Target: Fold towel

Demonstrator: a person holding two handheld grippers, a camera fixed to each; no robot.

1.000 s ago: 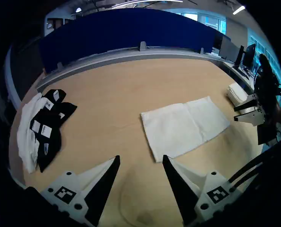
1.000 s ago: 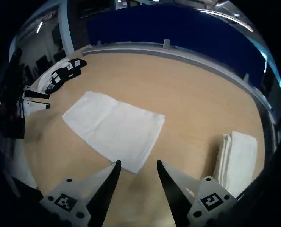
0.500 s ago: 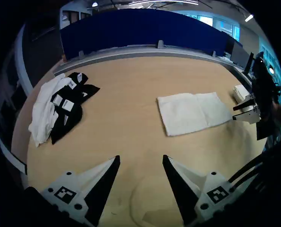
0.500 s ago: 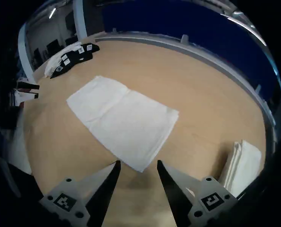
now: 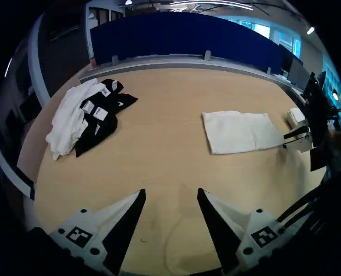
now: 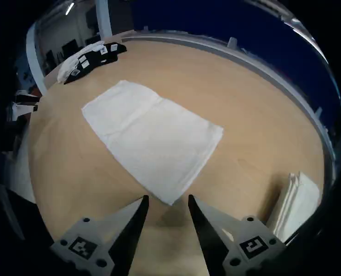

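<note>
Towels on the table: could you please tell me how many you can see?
2: one flat towel in the middle of the table, one folded stack at its edge; that stack may hold more.

The room is bright. Long ceiling lights (image 5: 207, 3) shine down from above. The tan tabletop (image 5: 170, 138) is lit evenly, with no strong glare. The white towel (image 6: 152, 138) looks very bright, but its creases can be seen. A soft dark shadow lies on the tabletop close to the right claw (image 6: 167, 198). The round lens bends things near the edges, so the blue divider (image 5: 184, 32) curves like a bow. The middle is sharp. The rim is dark and a bit smeary.
</note>
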